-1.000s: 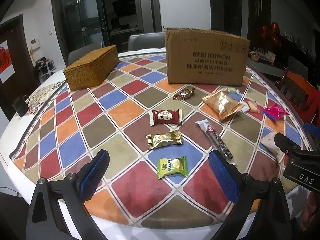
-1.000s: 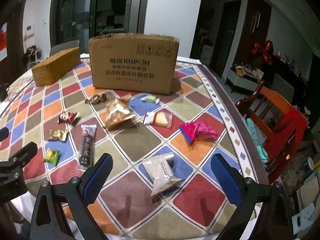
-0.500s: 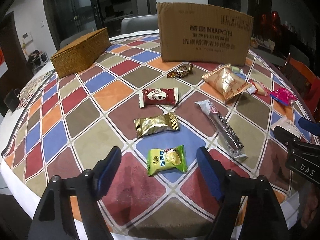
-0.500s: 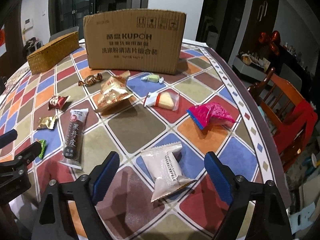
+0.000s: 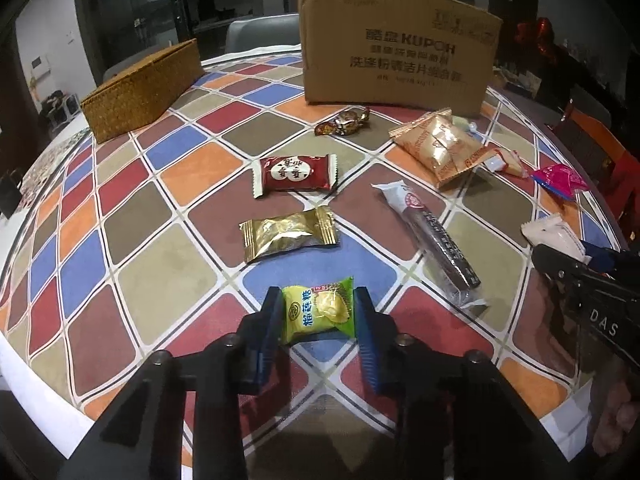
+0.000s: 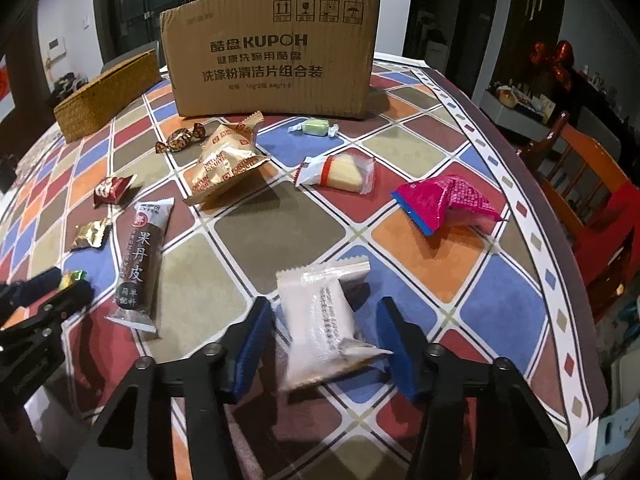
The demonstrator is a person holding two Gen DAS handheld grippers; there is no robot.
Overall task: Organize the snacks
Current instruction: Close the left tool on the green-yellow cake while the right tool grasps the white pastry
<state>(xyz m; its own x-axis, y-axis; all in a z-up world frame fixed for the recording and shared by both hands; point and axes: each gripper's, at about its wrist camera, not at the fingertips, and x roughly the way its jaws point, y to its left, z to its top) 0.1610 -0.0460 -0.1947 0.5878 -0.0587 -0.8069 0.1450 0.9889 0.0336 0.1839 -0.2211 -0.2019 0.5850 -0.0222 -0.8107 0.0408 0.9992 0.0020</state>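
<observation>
Right wrist | cardboard box [image 6: 272,52] upright, contents hidden | wicker basket [image 6: 108,92] lidded

This is a home, most likely a dining room. A round table [image 6: 460,92] under a checked cloth of many colours fills the middle of both views, with an orange wooden chair [image 6: 580,168] at the right edge and a grey padded chair [image 5: 260,32] at the top centre. Dark glass doors [image 5: 136,12] stand at the upper left. At the upper right, red balloons [image 6: 552,60] hang over a cluttered sideboard [image 6: 520,108], though that corner is dim and hard to read.
</observation>
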